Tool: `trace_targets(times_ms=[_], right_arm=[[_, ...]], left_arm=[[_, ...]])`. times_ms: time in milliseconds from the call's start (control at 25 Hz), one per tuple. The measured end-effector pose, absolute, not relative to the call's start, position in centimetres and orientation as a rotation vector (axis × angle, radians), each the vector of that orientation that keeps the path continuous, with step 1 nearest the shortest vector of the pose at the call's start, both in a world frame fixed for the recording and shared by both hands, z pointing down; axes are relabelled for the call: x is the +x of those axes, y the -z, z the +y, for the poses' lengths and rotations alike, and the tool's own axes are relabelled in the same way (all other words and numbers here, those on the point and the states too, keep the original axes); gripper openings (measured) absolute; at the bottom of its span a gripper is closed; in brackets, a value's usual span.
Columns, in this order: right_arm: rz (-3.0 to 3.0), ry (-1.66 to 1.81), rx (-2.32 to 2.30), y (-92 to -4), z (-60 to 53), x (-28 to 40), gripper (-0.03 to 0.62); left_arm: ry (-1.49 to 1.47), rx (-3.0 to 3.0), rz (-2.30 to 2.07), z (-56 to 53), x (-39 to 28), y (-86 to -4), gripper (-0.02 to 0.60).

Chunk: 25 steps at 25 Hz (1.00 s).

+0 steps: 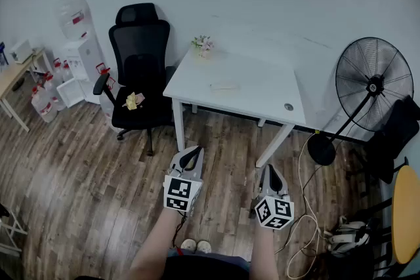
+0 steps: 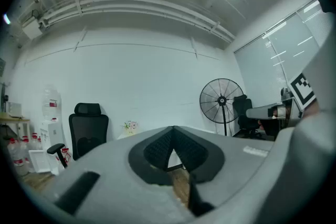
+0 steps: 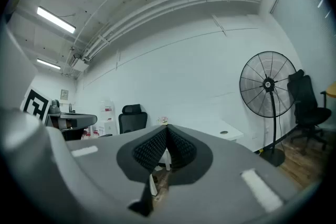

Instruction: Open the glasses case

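The glasses case (image 1: 225,84), a pale flat oblong, lies near the middle of the white table (image 1: 262,98) across the room. Both grippers are held level over the wooden floor, well short of the table and apart from the case. My left gripper (image 1: 194,150) has its jaws together with nothing between them; its pads (image 2: 157,150) meet at the tip. My right gripper (image 1: 271,169) is likewise shut and empty, its pads (image 3: 149,150) closed together. Neither gripper view shows the case; the jaws hide most of the table top.
A small flower pot (image 1: 202,44) stands at the table's far left corner. A black office chair (image 1: 139,69) is left of the table, water bottles (image 1: 46,98) further left. A standing fan (image 1: 373,85) and a cable (image 1: 303,174) on the floor are to the right.
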State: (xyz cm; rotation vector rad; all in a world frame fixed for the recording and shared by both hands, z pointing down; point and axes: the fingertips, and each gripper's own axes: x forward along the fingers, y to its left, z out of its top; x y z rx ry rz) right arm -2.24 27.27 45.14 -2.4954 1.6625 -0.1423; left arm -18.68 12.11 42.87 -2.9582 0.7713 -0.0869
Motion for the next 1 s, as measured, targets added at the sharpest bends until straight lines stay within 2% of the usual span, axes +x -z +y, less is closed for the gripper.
trace_targets(times_ms=[1000], right_arm=[[1.665, 0.162, -2.484, -45.9, 25.7, -2.5, 0.012]], left_arm=[[0.126, -2.989, 0.746, 10.2, -18.1, -44.6, 0.008]])
